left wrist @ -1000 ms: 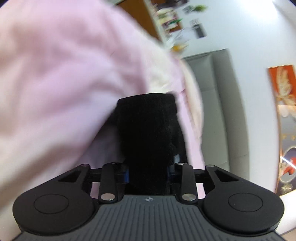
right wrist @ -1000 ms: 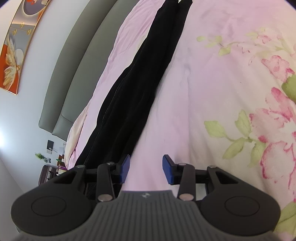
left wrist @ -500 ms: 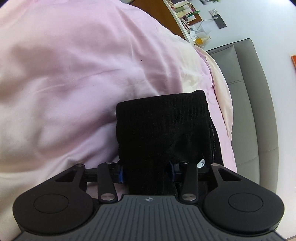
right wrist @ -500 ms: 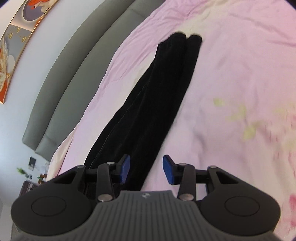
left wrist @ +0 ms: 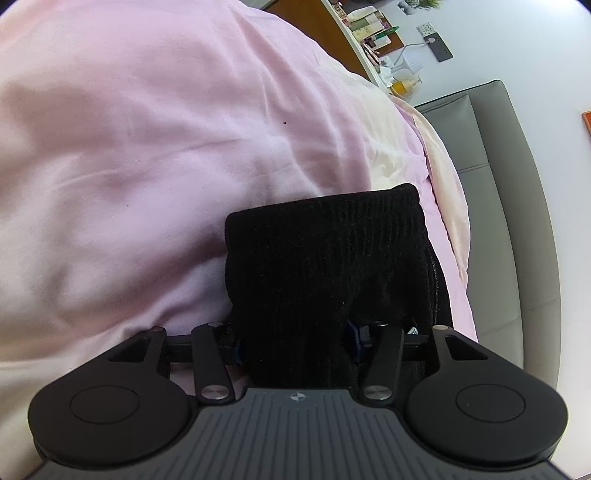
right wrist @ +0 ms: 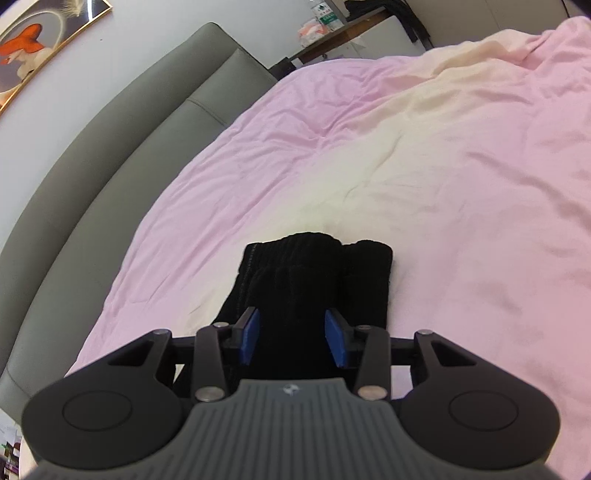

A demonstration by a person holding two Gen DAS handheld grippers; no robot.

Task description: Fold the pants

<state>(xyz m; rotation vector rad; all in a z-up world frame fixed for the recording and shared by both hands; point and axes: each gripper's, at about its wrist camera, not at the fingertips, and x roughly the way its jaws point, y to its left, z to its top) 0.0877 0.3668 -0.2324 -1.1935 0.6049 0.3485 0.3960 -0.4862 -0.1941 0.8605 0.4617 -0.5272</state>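
The black pants lie on the pink bedspread. In the left wrist view their ribbed waistband end (left wrist: 325, 236) spreads out in front of my left gripper (left wrist: 293, 341), whose blue pads are wide apart with the thick fabric between them. In the right wrist view the two leg cuffs (right wrist: 314, 266) lie side by side just ahead of my right gripper (right wrist: 291, 338). Its blue pads (right wrist: 251, 334) stand apart on either side of the left leg, over the cloth and not pinching it.
The pink bedspread (right wrist: 424, 166) covers the bed. A grey padded headboard (right wrist: 110, 129) runs along the left in the right wrist view and shows in the left wrist view (left wrist: 517, 206). A cluttered wooden side table (left wrist: 373, 33) stands beyond the bed.
My right gripper has travelled along the pants legs to the cuffs and now straddles one leg. My left gripper has lowered the waistband end onto the bed, and its view has steadied.
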